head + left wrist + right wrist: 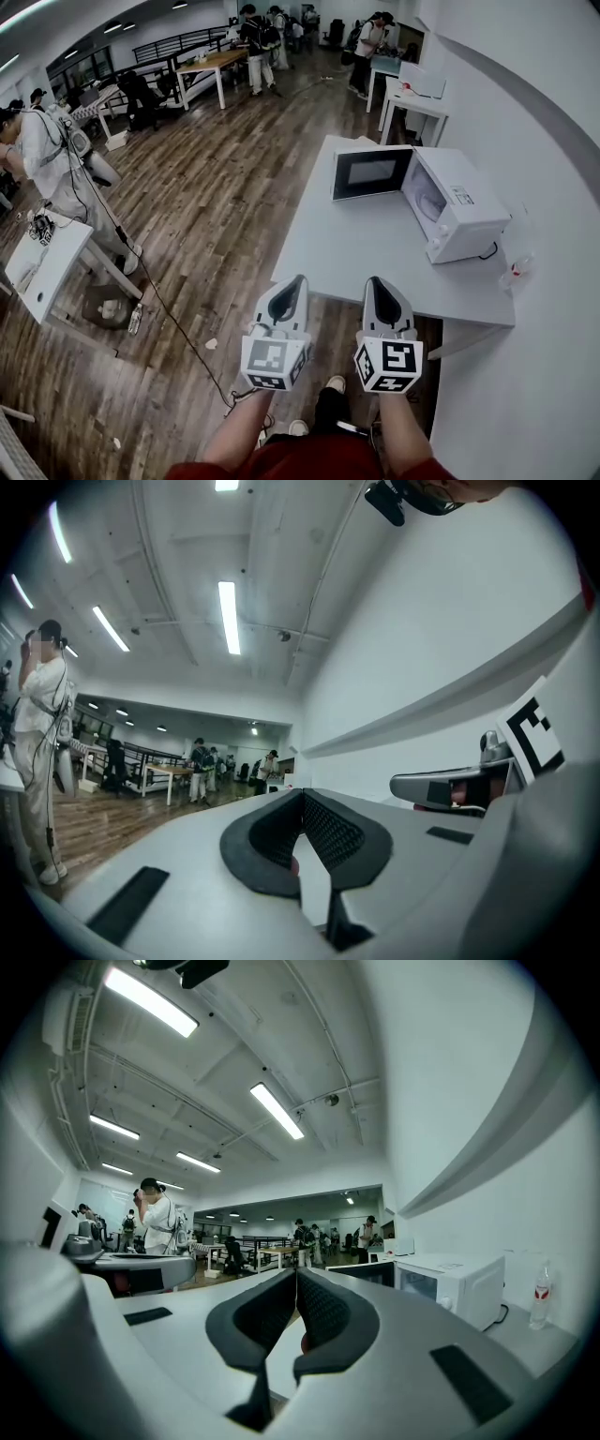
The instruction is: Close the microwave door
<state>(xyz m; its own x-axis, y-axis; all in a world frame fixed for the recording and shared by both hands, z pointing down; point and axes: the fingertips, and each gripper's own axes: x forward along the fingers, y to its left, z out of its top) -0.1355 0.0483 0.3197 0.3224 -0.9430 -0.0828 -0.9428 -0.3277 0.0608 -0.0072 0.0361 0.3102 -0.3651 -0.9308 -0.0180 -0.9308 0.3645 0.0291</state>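
A white microwave (pixel 458 204) stands on the white table (pixel 347 246) against the right wall, its door (pixel 371 172) swung wide open to the left. In the right gripper view the microwave (pixel 457 1287) and its open door (pixel 360 1272) lie ahead to the right. My left gripper (pixel 298 281) and right gripper (pixel 372 283) hover side by side over the table's near edge, both shut and empty, well short of the microwave. The left gripper view shows its jaws (pixel 302 797) closed tip to tip, and the right gripper's jaws (pixel 295 1276) meet the same way.
A plastic bottle (pixel 517 267) stands on the table right of the microwave, next to the wall. A black cable (pixel 159 300) runs across the wooden floor at left. Several people and other tables stand farther back in the room. A small white table (pixel 49 262) is at left.
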